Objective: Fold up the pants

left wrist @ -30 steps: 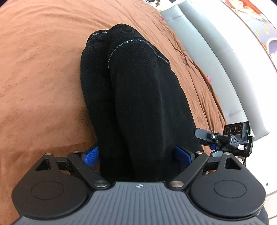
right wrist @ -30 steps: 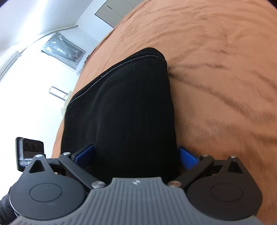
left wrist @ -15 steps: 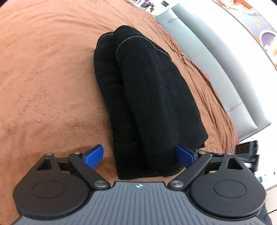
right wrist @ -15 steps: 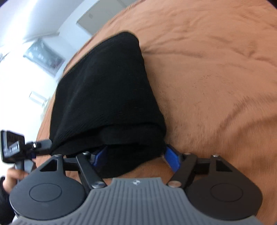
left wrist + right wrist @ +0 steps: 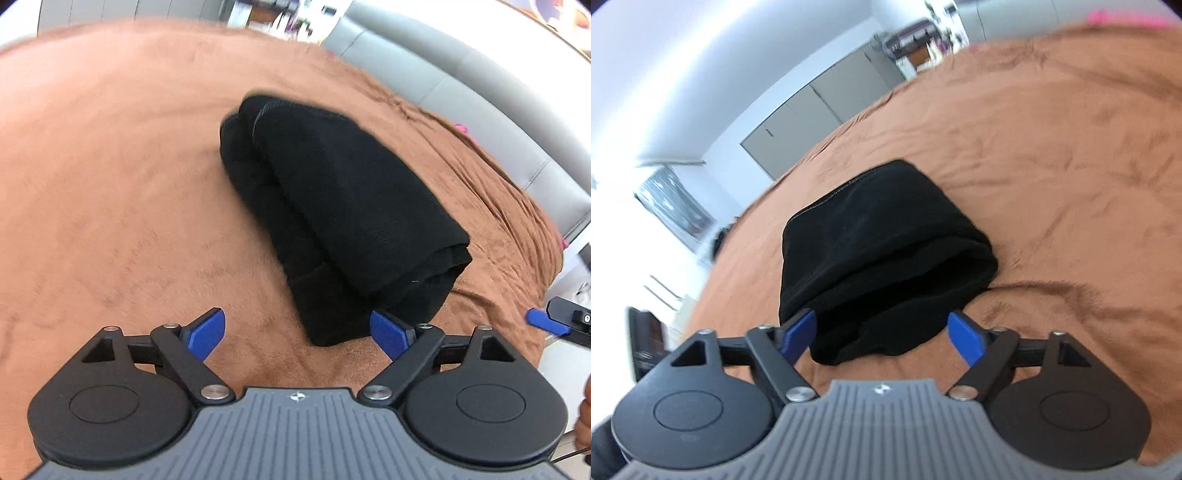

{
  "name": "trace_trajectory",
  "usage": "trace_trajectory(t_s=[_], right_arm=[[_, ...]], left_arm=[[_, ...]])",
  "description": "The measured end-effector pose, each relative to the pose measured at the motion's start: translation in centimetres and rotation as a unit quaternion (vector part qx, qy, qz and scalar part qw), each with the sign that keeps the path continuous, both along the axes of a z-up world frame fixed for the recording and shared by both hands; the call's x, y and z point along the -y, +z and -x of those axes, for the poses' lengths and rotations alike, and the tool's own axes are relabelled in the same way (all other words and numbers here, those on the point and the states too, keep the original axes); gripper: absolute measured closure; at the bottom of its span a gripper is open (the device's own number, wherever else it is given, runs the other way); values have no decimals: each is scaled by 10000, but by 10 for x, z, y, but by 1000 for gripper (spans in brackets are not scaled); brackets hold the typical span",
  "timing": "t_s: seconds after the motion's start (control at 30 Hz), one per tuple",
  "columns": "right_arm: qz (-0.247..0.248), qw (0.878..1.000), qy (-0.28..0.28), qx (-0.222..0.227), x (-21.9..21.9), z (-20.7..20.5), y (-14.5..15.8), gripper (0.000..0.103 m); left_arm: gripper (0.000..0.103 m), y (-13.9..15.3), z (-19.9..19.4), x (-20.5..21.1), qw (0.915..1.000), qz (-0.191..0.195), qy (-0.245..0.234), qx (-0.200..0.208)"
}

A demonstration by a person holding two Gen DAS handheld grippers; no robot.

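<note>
Pants (image 5: 343, 206): black ribbed knit, folded into a thick layered bundle with pale stitching along one hem, laid on a brown bed cover (image 5: 110, 166). No legible writing was seen. Left hand-held gripper (image 5: 297, 334) was spread, empty; right hand-held gripper (image 5: 882, 334) was opening, pads clear of the fabric.

The folded pants (image 5: 343, 218) lie on the blanket (image 5: 110, 184) covering the bed, nearer its headboard (image 5: 480, 85) side. Both grippers hang above the bundle's near end, the left gripper (image 5: 297, 334) beside the right gripper (image 5: 882, 334).
</note>
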State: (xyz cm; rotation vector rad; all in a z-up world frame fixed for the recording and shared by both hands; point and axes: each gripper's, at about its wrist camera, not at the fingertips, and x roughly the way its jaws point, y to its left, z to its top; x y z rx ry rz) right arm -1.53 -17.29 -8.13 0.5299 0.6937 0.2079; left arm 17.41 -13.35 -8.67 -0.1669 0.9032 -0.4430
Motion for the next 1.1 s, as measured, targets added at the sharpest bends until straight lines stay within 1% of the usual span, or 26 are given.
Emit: trace_trajectory(t_s=[0.03,0.07,0.1,0.17,0.2,0.23,0.3,0.37,0.5,0.63,0.73,0.83,0.9,0.97,1.0,1.07,1.1], right_arm=[[264,9996,-34,44,1,13,9,21],[487,9988,-61,79,-4,14,15,19],[726,9973,-75,113,-11,18,18,15],[1048,9944,-73,146,-21,16,11,10],[1166,9930,-75,180,-28,20,16,10],[1287,9914,-83,224,-37,23,19,9],[1509,9881,-66,299,-52,27,27,7],[1705,9847,-107,349,-67,31,34,5],[1929,9799,-351,370,-86,33,47,5],[2061,9759,-591,399,-92,37,62,5],[2335,9670,-863,542,-100,43,72,5],[2727,9532,-1176,569,-108,48,81,5],[2899,9461,-1289,654,-111,54,85,5],[3003,9424,-1297,699,-113,57,88,5],[3030,9412,-1326,688,-114,58,88,5],[2906,9466,-1292,532,-112,60,88,5],[2860,9468,-1401,469,-113,63,86,5]], left_arm=[[0,7,8,0,9999,-92,52,111],[0,12,14,0,9997,-133,97,175],[0,17,19,0,9997,-118,126,198],[0,27,28,-4,9998,-7,149,124],[0,31,31,-4,9998,-34,172,68],[0,36,35,-2,9997,-140,206,87],[0,45,43,0,9984,-421,286,259],[0,53,48,4,9963,-646,384,411],[0,66,56,8,9935,-734,640,584],[0,74,66,15,9881,-1036,868,730],[0,76,72,20,9850,-1208,928,814],[0,78,78,25,9837,-1250,897,930],[0,80,82,27,9825,-1273,918,999],[0,81,85,28,9822,-1257,939,1035],[0,81,86,28,9833,-1175,917,1047],[0,79,85,25,9894,-867,781,870],[0,79,85,23,9912,-713,774,799]])
